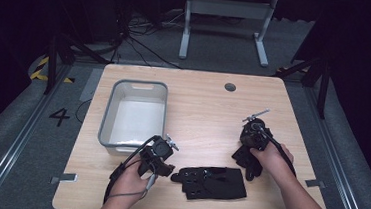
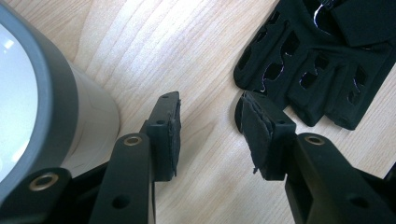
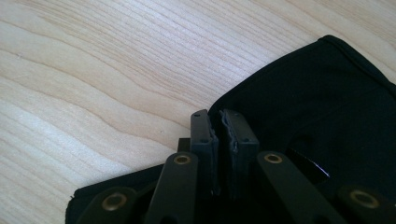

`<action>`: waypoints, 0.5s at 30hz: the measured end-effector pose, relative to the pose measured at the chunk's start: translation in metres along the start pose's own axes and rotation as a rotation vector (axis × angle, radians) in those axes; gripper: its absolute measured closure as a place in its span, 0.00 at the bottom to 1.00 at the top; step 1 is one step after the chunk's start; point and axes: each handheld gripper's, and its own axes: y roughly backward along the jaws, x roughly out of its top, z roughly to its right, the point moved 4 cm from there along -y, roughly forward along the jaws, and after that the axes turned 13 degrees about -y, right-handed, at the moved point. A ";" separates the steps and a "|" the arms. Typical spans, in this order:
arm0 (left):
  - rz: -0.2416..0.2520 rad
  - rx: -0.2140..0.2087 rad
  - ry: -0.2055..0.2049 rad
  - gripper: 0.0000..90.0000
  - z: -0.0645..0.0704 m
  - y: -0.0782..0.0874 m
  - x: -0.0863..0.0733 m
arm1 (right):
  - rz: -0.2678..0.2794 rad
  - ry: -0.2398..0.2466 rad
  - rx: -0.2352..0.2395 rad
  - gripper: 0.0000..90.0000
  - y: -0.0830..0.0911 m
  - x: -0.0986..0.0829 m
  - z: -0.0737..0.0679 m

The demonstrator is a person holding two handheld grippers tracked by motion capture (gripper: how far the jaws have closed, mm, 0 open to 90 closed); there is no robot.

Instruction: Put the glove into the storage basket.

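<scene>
- My left claw [image 2: 208,126] hangs wide open over bare counter [image 1: 207,116], just short of the black glove's [image 1: 212,183] fingers.
- My right claw [image 3: 218,140] is pressed closed at the glove's cuff edge, seemingly pinching the fabric.
- The glove lies flat near the counter's front edge, beside the grey bin [image 1: 108,113].

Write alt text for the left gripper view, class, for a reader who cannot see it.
The left gripper, jaws open with nothing between them, points down at a wooden table just short of a black glove lying flat at upper right. A grey bin curves along the left edge.
</scene>
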 end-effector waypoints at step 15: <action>0.002 -0.014 -0.021 0.64 0.000 -0.004 0.008 | 0.072 -0.021 0.079 0.93 0.040 -0.003 0.010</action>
